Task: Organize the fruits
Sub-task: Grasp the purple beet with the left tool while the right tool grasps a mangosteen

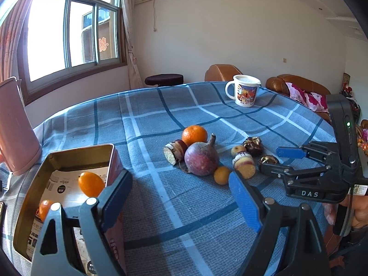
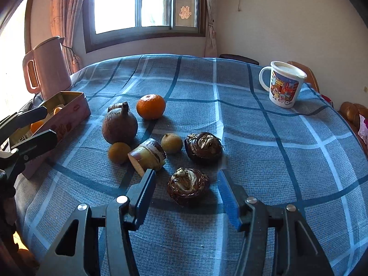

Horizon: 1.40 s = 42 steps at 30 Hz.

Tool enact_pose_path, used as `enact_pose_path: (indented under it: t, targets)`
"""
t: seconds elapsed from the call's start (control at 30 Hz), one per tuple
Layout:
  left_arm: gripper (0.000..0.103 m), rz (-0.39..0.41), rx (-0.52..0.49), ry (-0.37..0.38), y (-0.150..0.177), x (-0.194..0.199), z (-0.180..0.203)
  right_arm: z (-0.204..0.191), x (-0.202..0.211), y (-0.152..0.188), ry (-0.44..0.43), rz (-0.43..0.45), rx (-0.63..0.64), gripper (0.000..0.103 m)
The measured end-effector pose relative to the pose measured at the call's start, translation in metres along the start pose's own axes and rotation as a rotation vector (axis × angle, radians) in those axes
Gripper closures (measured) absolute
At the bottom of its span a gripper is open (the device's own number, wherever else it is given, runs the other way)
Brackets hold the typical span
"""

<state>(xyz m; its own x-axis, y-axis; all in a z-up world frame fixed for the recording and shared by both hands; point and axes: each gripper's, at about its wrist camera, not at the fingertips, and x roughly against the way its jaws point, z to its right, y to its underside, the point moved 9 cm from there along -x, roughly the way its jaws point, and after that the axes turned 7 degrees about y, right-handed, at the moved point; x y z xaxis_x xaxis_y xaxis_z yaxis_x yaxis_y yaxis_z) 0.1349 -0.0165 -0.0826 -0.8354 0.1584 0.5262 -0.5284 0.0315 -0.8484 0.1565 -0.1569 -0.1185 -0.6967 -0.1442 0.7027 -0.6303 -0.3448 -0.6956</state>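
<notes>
Two small orange fruits (image 1: 90,184) already lie in the open tin (image 1: 69,155) at the near left of the left wrist view, so the tin looks to be the collecting place. The left claw (image 1: 181,195) hangs beside its right wall, spread wide and empty, perhaps ready for another fetch. Farther right on the desk (image 1: 161,207) the loose pile waits: a tangerine (image 1: 194,135), a big purplish fruit (image 1: 201,158), a small yellow one (image 1: 222,175). A pink jug (image 1: 13,126) stands behind the tin.

From the right wrist view, the right claw (image 2: 186,195) is open with nothing held, its two pads either side of the nearest dark fruit (image 2: 188,185) (a grasp seems intended). A cut brown piece (image 2: 147,155) lies close to the left pad and may get nudged. A mug (image 2: 283,84) stands far right, well clear
</notes>
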Motion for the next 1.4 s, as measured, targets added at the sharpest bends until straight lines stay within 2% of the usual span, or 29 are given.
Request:
enact_pose_path:
  t: [0.03,0.07,0.1,0.33,0.5,0.67,0.87,1.0,1.1,1.2,1.4]
  targets:
    - [0.015,-0.005,-0.001,0.003,0.0,-0.002,0.001,0.0,-0.004,0.004,-0.007,-0.017,0.001,0.049]
    - [0.015,-0.012,-0.004,0.007,0.0,-0.004,0.003,0.0,-0.007,0.006,-0.015,-0.031,-0.004,0.058]
    - [0.015,-0.018,-0.007,0.013,0.001,-0.006,0.005,0.001,-0.006,0.005,-0.02,-0.023,-0.011,0.059]
    - [0.015,-0.05,-0.012,0.043,0.0,-0.017,0.013,0.001,-0.008,0.006,-0.029,-0.03,-0.014,0.06]
    - [0.015,-0.072,-0.012,0.044,-0.004,-0.024,0.014,0.004,0.003,-0.002,0.008,0.031,-0.027,0.06]
    - [0.016,-0.086,-0.023,0.034,-0.018,-0.041,0.016,0.006,0.013,-0.027,0.022,0.085,-0.045,0.06]
    - [0.027,-0.148,0.001,0.049,-0.015,-0.069,0.013,0.009,0.006,-0.048,0.045,0.09,-0.058,0.06]
    - [0.031,-0.184,0.031,0.084,-0.009,-0.079,0.012,0.007,0.021,-0.054,0.037,0.113,-0.047,0.06]
    - [0.033,-0.183,0.031,0.091,-0.01,-0.08,0.014,0.008,0.032,-0.06,0.022,0.134,-0.059,0.06]
    - [0.049,-0.218,0.025,0.1,-0.007,-0.087,0.017,0.009,0.036,-0.067,0.015,0.159,-0.077,0.06]
    - [0.049,-0.233,0.046,0.124,-0.005,-0.092,0.015,0.007,0.01,-0.062,0.003,0.173,-0.129,0.06]
